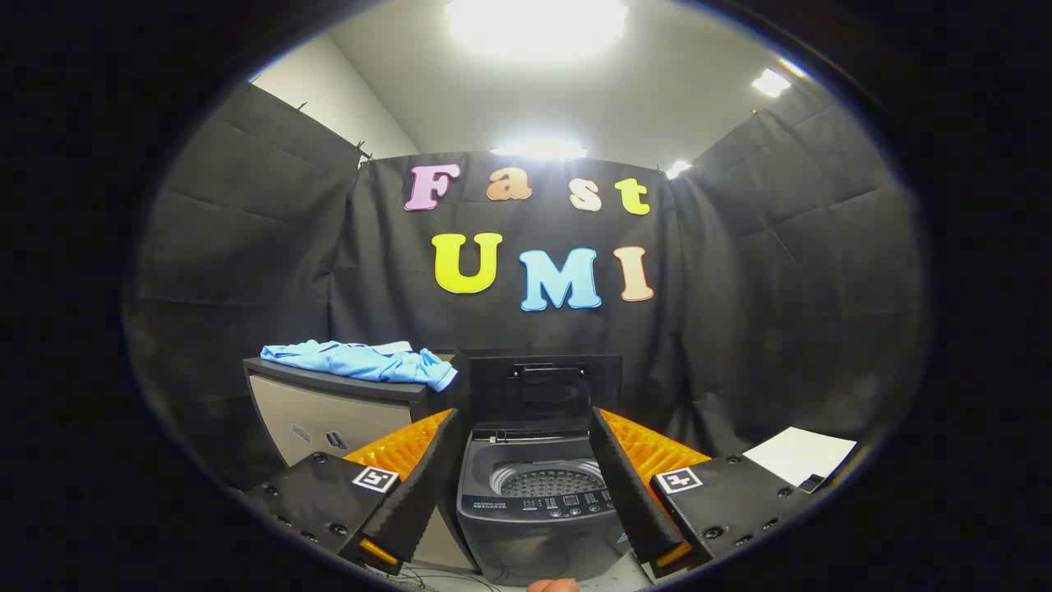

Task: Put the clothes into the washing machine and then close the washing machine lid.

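Observation:
A small dark grey top-loading washing machine stands straight ahead of my fingers, its lid raised upright at the back and its perforated drum showing inside. A crumpled light blue garment lies on top of a grey cabinet to the left of the machine, beyond my left finger. My gripper is open, its fingers spread to either side of the machine's opening with nothing held between them.
Black cloth walls close the booth on three sides. A white sheet lies on a dark surface to the right, beyond my right finger. Thin cables trail on the floor at the machine's base.

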The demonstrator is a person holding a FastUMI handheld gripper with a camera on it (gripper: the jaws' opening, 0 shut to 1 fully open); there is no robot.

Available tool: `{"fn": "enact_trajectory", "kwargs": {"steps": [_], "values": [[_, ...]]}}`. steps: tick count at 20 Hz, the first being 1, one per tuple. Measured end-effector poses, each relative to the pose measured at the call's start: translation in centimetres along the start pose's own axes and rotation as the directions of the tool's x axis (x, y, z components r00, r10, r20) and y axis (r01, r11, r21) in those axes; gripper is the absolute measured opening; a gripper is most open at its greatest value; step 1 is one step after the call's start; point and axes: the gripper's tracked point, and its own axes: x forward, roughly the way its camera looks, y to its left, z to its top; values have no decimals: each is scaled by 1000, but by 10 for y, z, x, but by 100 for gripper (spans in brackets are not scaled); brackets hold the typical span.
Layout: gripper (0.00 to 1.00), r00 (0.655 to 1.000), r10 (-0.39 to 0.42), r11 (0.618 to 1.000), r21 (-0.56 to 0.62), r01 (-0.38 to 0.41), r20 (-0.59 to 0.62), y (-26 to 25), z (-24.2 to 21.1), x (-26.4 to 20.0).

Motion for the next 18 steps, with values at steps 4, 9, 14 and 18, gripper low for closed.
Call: {"fn": "enact_trajectory", "kwargs": {"steps": [4,9,14,18], "values": [[98,1000,-9,1000,-2,9,1,-5,1,-4],[98,1000,-8,1000,-3,8,-8,-4,-4,-8],[98,1000,-3,1000,-5,3,-7,-2,-4,-9],[98,1000,-4,1000,-2,4,-19,-3,-8,-8]]}}
